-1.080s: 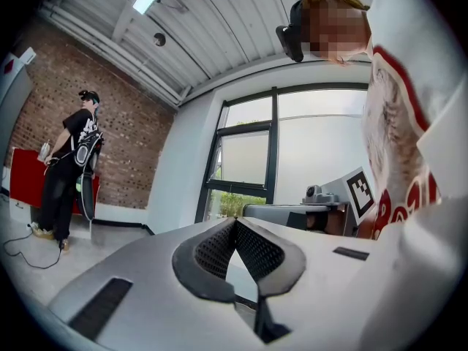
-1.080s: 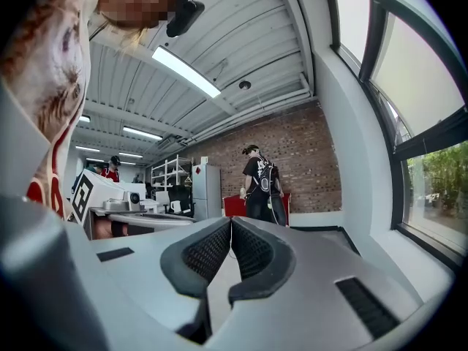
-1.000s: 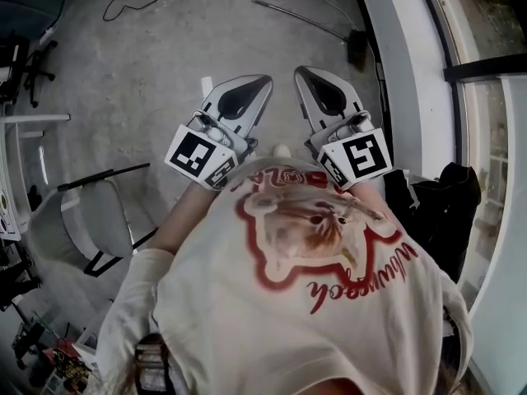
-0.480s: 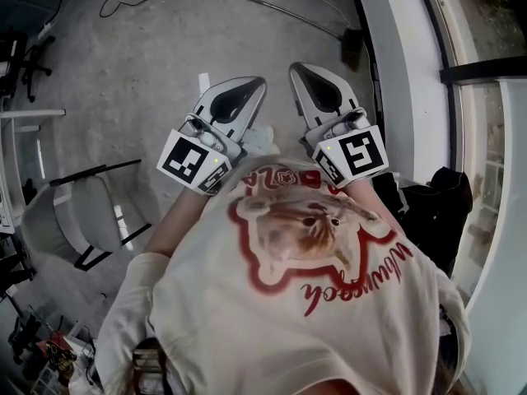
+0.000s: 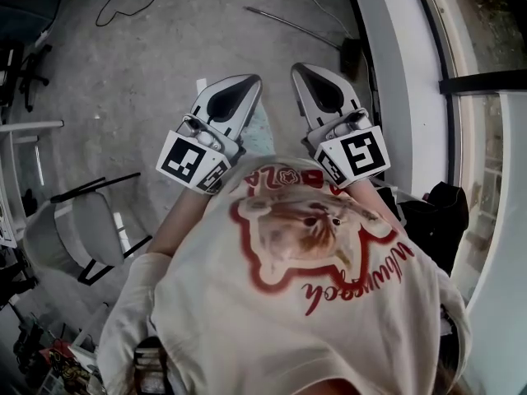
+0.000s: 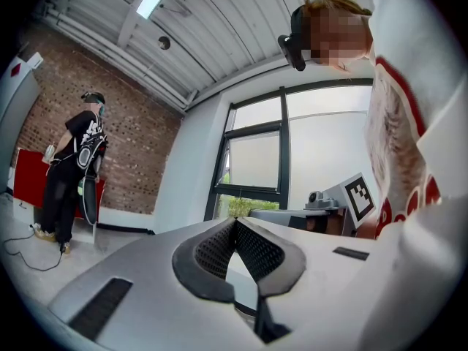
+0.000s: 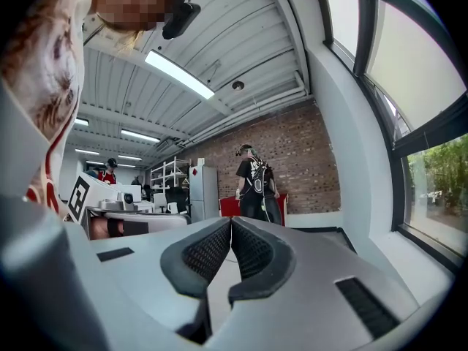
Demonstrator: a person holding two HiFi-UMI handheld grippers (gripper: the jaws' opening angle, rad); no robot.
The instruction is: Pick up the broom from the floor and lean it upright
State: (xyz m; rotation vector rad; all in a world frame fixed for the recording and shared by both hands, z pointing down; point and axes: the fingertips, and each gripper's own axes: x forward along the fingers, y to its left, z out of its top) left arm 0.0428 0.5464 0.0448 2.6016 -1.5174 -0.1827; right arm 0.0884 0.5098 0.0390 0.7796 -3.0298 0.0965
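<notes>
The broom [image 5: 306, 30] lies on the grey concrete floor at the top of the head view, its thin metal handle running left from a dark head [image 5: 352, 55] beside the white ledge. My left gripper [image 5: 257, 80] and right gripper [image 5: 296, 69] are held side by side at chest height, pointing level toward it and well short of it. In the left gripper view the left gripper [image 6: 235, 221] has its tips together with nothing between them. The right gripper [image 7: 230, 220] is shut and empty too. Neither gripper view shows the broom.
A grey folding chair [image 5: 82, 229] stands at the left. A black cable [image 5: 132, 2] trails over the floor at top left. A black bag [image 5: 436, 212] rests by the white window ledge [image 5: 395, 72] on the right. Another person [image 7: 256, 185] stands far off by a brick wall.
The floor has slid down the head view as the person moves forward: broom and chair sit slightly lower and nearer. Both grippers stay shut, side by side.
</notes>
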